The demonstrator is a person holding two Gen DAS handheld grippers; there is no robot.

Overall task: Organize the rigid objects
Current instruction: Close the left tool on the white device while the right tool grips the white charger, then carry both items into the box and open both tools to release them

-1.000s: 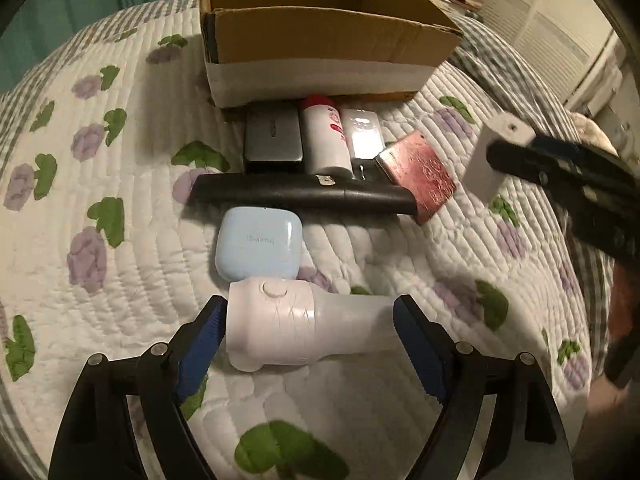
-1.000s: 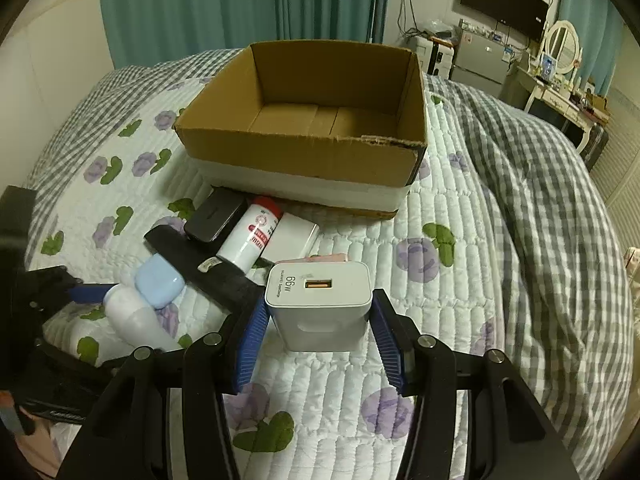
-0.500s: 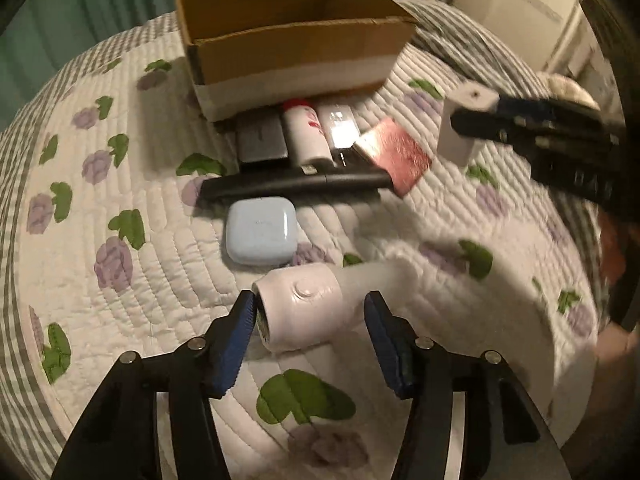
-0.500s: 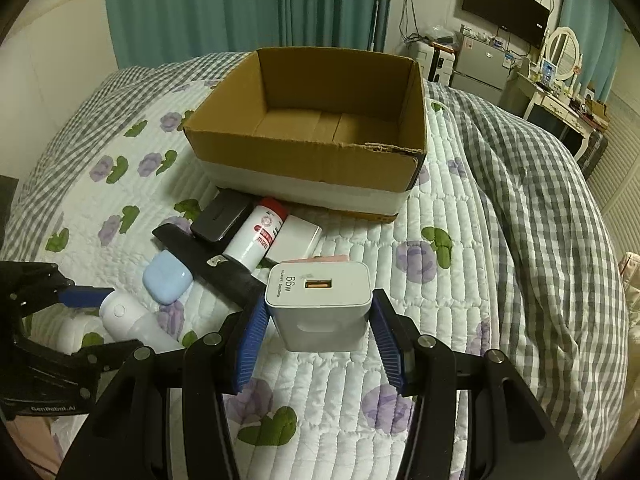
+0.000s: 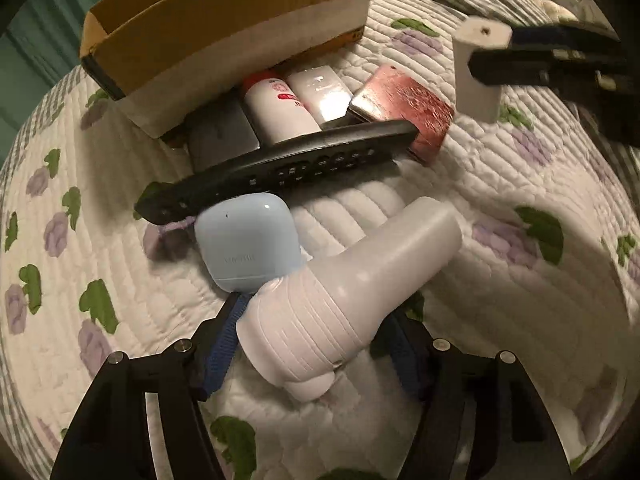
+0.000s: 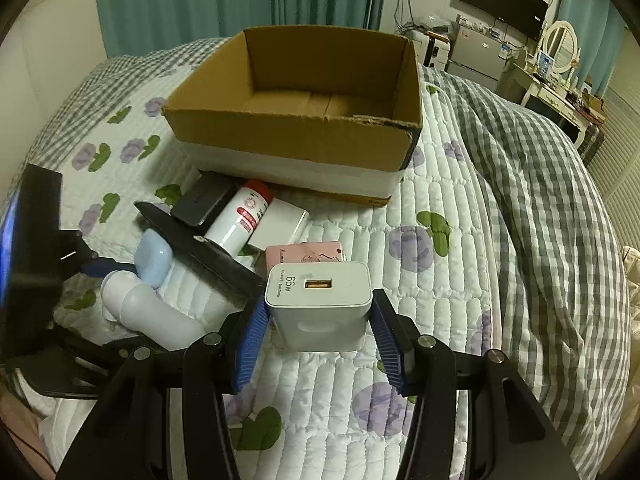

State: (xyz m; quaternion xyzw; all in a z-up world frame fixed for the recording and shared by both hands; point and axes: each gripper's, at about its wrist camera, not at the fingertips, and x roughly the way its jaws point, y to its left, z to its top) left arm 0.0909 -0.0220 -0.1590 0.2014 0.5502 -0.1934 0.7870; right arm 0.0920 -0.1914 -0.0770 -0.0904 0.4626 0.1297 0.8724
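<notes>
My left gripper [image 5: 316,344] is shut on a white handheld device [image 5: 340,300], lifted and tilted over the quilt; it also shows in the right wrist view [image 6: 148,312]. My right gripper [image 6: 316,344] is shut on a white 66W charger [image 6: 318,304], held above the bed; the charger shows in the left wrist view [image 5: 478,72]. An open, empty cardboard box [image 6: 296,120] stands beyond. Before it lie a blue earbud case [image 5: 248,244], a black remote [image 5: 280,168], a red-capped white bottle [image 5: 280,108], a white block [image 5: 324,92], a pink phone [image 5: 404,108] and a dark grey case [image 5: 222,140].
The floral white quilt [image 6: 440,240] covers the bed; a grey checked blanket [image 6: 540,200] lies bunched on the right. Teal curtains, a TV, a fridge and a dressing table stand behind the bed.
My left gripper has closed on the white device, lifted it and tilted it, moving nearer the blue case. The right gripper with the charger has hardly moved.
</notes>
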